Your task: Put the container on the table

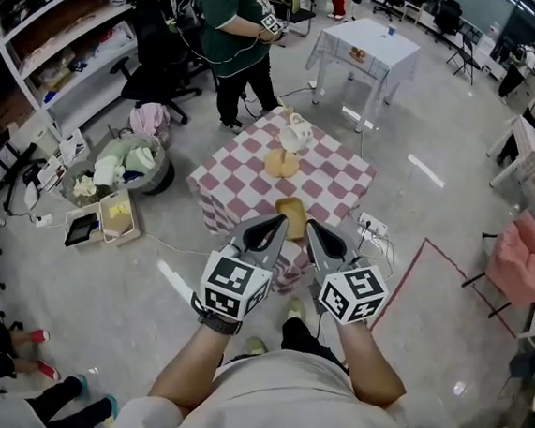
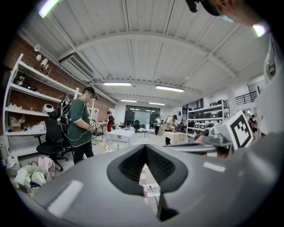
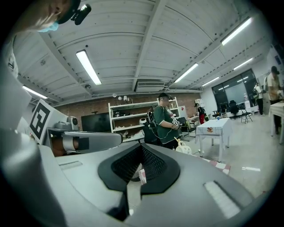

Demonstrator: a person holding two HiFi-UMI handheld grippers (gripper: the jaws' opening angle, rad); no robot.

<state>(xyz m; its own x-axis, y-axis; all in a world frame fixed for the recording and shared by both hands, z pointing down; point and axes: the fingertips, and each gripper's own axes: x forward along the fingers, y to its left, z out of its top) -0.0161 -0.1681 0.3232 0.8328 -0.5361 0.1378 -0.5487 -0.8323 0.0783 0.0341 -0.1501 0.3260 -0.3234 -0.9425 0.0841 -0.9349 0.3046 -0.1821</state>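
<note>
Room: we look down on a large workshop with a grey concrete floor and white shelving along one wall. A small table under a pink-and-white checked cloth point(image 1: 339, 178) stands just ahead.
Container: a shallow tan rectangular tray point(image 1: 291, 214) lies on the cloth at the table's near edge, so we judge it already set down.
Its contents: it looks empty, though from this far we cannot be sure.
Left gripper point(image 1: 271, 229): its jaws are pressed together with nothing between them. It hangs just short of the tray.
Right gripper point(image 1: 318, 234): its jaws are likewise together and empty, beside the left.
Doing it well: if the tray needs a better seat, we would part both pairs of jaws, take opposite rims, keep it level and slide it further in from the edge.
Floor containers: a round grey basket point(image 1: 165, 171) holds pale soft things. Near it, a shallow beige box point(image 1: 132, 221) holds something yellowish.
</note>
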